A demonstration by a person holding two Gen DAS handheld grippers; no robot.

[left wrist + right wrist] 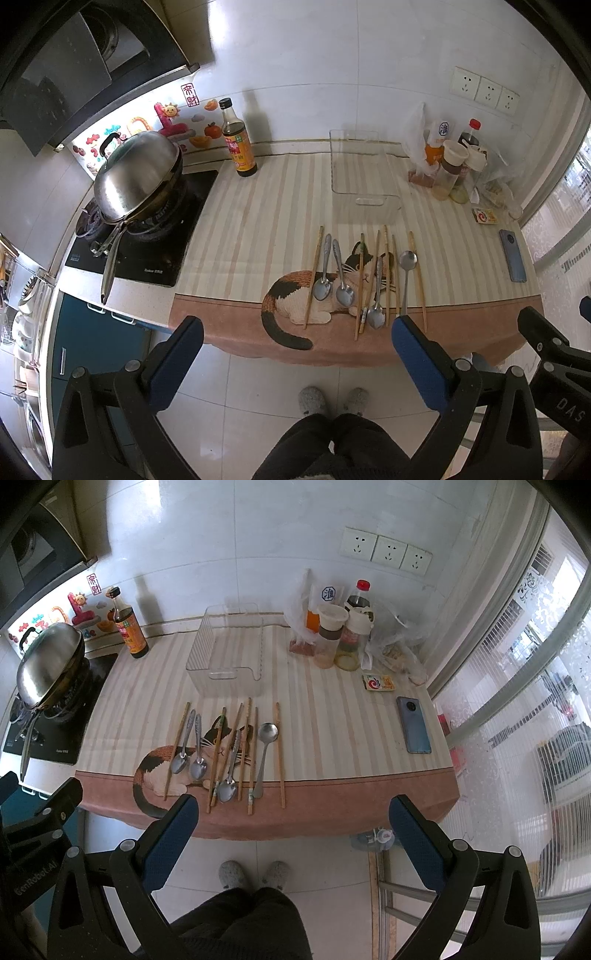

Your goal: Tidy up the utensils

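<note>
Two wrist fisheye views, each set high off the bench's [229,229] near edge, facing down and toward the back wall, left view nearer the stove end, right view nearer the window end; both share the whole bench top.

Cloth [332,738] cream-striped, pink-brown border, calico cat print [159,771]. Spoons [197,766] silver, chopsticks [280,753] tan wood. Bin [225,653] clear. Phone [413,725] blue. Gripper pads [170,845] blue, arms black. Sauce bottle [129,627] dark, orange label.
</note>
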